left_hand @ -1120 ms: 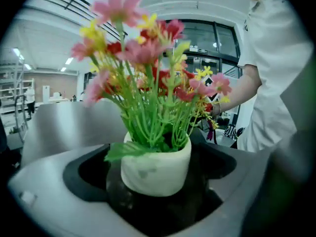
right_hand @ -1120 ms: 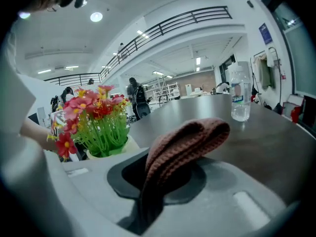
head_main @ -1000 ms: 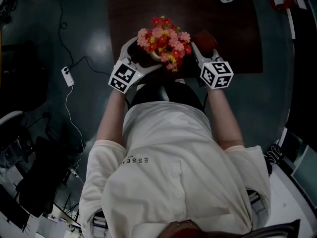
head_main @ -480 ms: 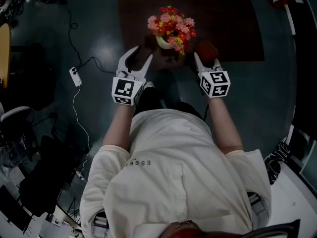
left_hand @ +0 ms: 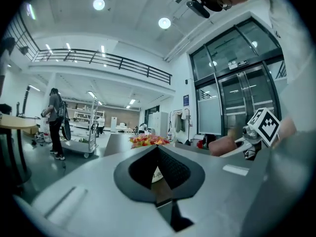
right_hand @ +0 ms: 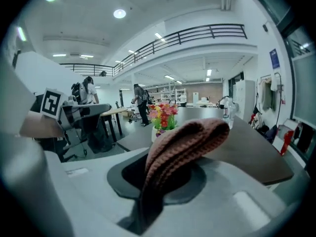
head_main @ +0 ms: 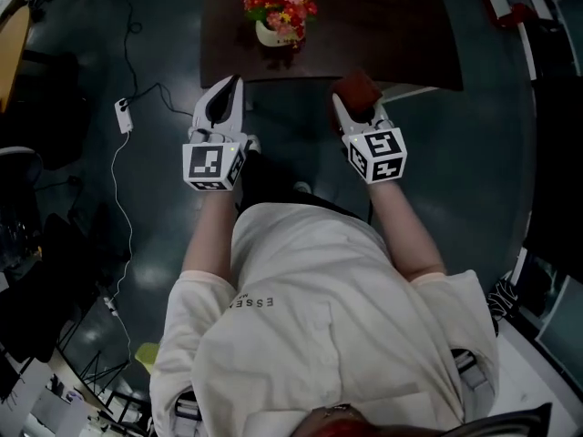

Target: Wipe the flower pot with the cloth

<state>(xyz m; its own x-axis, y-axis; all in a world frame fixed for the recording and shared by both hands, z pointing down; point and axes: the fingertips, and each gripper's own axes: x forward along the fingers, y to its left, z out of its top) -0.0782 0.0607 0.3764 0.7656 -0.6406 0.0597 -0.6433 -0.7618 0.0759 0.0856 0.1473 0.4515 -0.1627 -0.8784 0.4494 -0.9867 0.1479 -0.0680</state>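
One ribbed knitted cloth, folded, round white flower pot

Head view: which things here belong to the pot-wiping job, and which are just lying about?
Job: flower pot on the table; cloth clamped in the right tool; left tool, shut and empty.
Lying about: corded power strip; trolley in the background of the left gripper view.

The person's white shirt bears "ESSE", at seven o'clock in the head view. Print on the flower pot is unreadable.
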